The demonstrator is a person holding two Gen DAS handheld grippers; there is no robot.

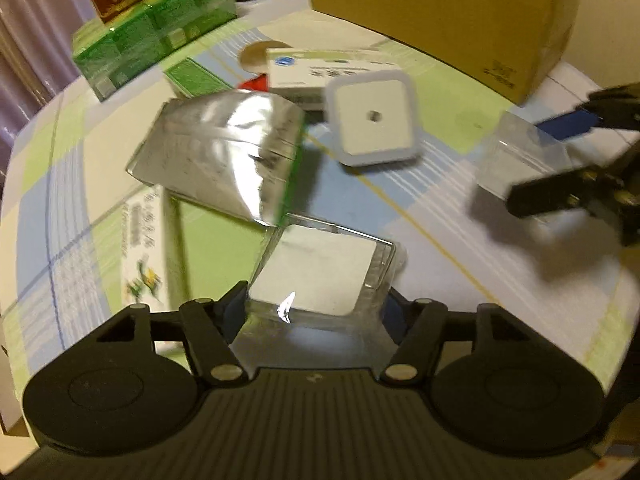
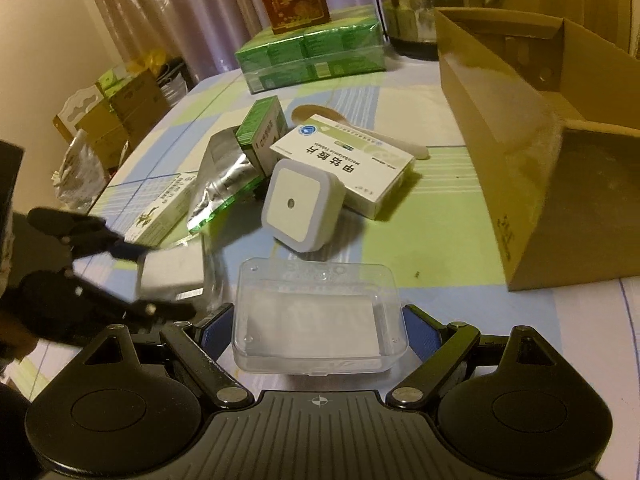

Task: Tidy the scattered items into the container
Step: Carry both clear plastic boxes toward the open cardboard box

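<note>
Clear plastic boxes are what I am handling right now, one in each gripper. The box on my right [image 2: 318, 320] is sitting low between the jaws of my right gripper [image 2: 320, 330], its short ends against the blue pads, with a white pad lying flat inside it. I am judging it light, thin-walled and slick, so I am wanting only a gentle squeeze across the ends near the rim, where the plastic is stiffest; pressing the middle of a wall would likely bow it and let it pop out. The other clear box [image 1: 320, 270] is clamped in my left gripper [image 1: 312, 312], also with a white square inside, and blur is hiding exactly how it is tilting.

Just beyond lies the rest of the clutter: a white square night light [image 2: 302, 204] leaning by a white medicine carton [image 2: 340, 164], a crinkly foil pouch [image 2: 224, 182] that will be floppy and slippery, a small green carton [image 2: 262, 132] and a long pale carton [image 2: 160, 208]. On my right the brown cardboard box [image 2: 540, 152] is standing open on the checked worktop [image 2: 420, 248], near but apart from what I am holding. At the far end, shrink-wrapped green packs [image 2: 312, 54] and a steel kettle [image 2: 432, 0] are standing.
</note>
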